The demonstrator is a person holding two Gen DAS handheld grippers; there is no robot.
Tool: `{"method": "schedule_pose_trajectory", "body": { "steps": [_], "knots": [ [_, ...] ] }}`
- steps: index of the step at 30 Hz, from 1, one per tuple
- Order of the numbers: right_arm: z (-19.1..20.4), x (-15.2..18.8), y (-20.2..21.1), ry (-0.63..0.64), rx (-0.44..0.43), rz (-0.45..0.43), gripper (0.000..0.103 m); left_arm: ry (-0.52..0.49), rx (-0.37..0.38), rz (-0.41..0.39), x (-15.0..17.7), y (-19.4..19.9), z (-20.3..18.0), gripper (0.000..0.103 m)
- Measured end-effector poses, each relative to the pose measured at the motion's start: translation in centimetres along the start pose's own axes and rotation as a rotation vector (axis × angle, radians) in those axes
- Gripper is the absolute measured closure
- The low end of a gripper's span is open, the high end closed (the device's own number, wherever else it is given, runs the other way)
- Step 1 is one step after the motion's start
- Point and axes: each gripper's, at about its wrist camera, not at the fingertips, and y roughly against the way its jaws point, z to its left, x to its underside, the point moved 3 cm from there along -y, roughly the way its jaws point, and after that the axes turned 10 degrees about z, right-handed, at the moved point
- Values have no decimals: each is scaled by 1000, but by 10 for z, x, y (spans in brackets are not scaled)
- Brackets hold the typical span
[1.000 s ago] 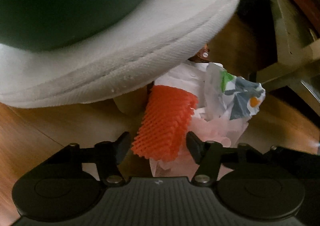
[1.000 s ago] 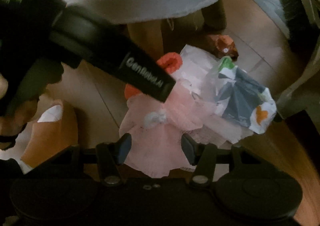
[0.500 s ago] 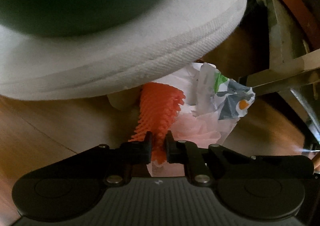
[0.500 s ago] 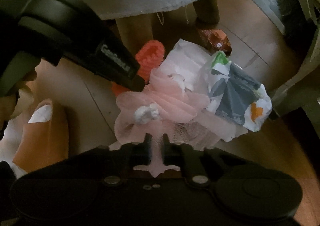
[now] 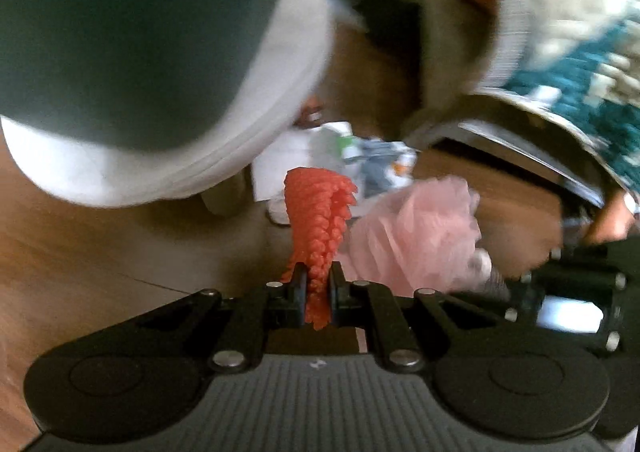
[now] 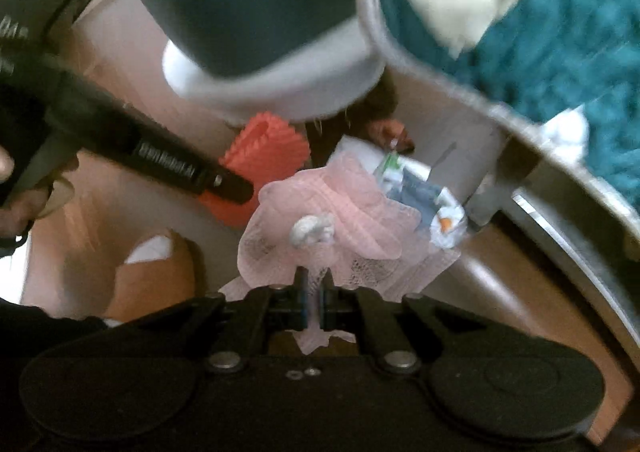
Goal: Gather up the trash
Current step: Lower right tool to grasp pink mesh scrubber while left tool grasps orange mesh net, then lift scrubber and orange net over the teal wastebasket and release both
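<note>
Two grips on. L gripper: jaws clamped on orange foam net, net sticks up from jaws, off floor. R gripper: jaws clamped on pink net, hanging bunched w/ white knot. Beyond, on wood floor: white paper, printed wrapper. Farther: grey stool. Blurred.
</note>
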Motion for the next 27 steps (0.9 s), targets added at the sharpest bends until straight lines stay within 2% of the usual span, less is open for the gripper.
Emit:
{"method": "schedule_pose_trajectory", "body": {
  "steps": [4, 11, 19, 27],
  "knots": [
    [9, 1, 56, -10, 10, -68, 100, -105, -14, -63, 9, 58, -22, 93],
    [25, 7, 161, -40, 5, -211, 100, -155, -36, -214, 20, 160, -61, 93],
    [55, 29, 256, -13, 40, -350, 100, -145, -42, -360, 57, 252, -96, 93],
    [67, 35, 324, 18, 77, -473, 99, -125, -70, -484, 92, 320, -113, 93]
  ]
}}
